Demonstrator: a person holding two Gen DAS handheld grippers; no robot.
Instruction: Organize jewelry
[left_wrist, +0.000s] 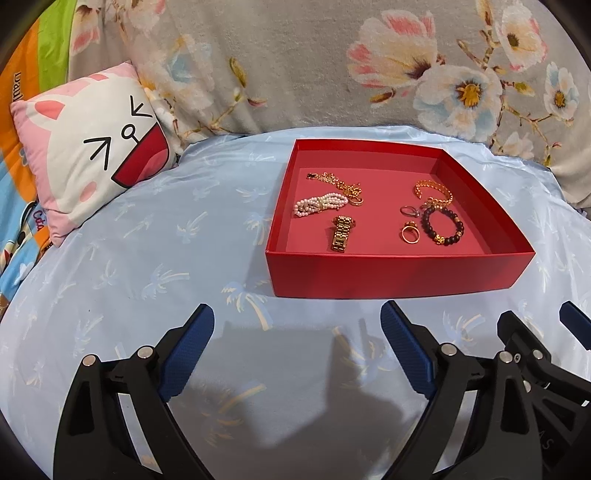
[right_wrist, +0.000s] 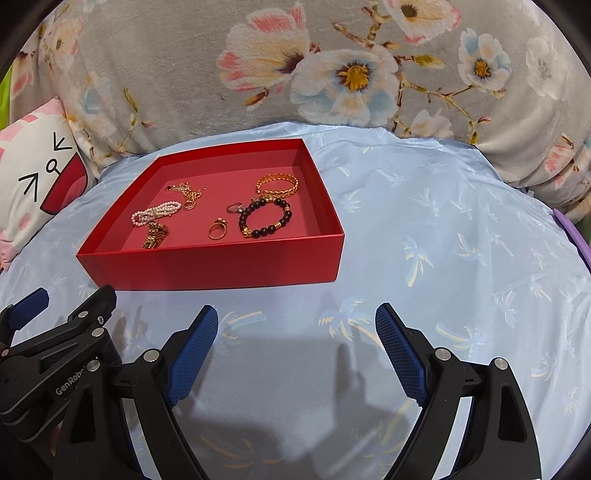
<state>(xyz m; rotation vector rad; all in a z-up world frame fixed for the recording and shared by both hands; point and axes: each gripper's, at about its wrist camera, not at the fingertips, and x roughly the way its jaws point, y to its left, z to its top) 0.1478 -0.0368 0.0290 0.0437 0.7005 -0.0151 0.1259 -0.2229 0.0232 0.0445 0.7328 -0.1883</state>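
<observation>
A shallow red box (left_wrist: 399, 271) (right_wrist: 214, 267) sits on a light blue sheet. Inside lie a pearl bracelet (left_wrist: 320, 205) (right_wrist: 157, 213), a gold chain (left_wrist: 334, 181) (right_wrist: 186, 190), a gold watch (left_wrist: 341, 233) (right_wrist: 155, 234), a gold cuff bracelet (left_wrist: 436, 190) (right_wrist: 277, 184), a dark bead bracelet (left_wrist: 442, 225) (right_wrist: 265, 218), a gold ring (left_wrist: 410, 232) (right_wrist: 218, 229) and a silver ring (left_wrist: 409, 210) (right_wrist: 234, 208). My left gripper (left_wrist: 297, 325) is open and empty, in front of the box. My right gripper (right_wrist: 296, 325) is open and empty, in front of the box's right corner.
A cat-face pillow (left_wrist: 92, 147) (right_wrist: 33, 177) lies left of the box. A grey floral blanket (left_wrist: 295, 62) (right_wrist: 295, 74) bunches up behind it. The blue sheet (left_wrist: 147, 258) (right_wrist: 443, 240) with a palm-tree print surrounds the box.
</observation>
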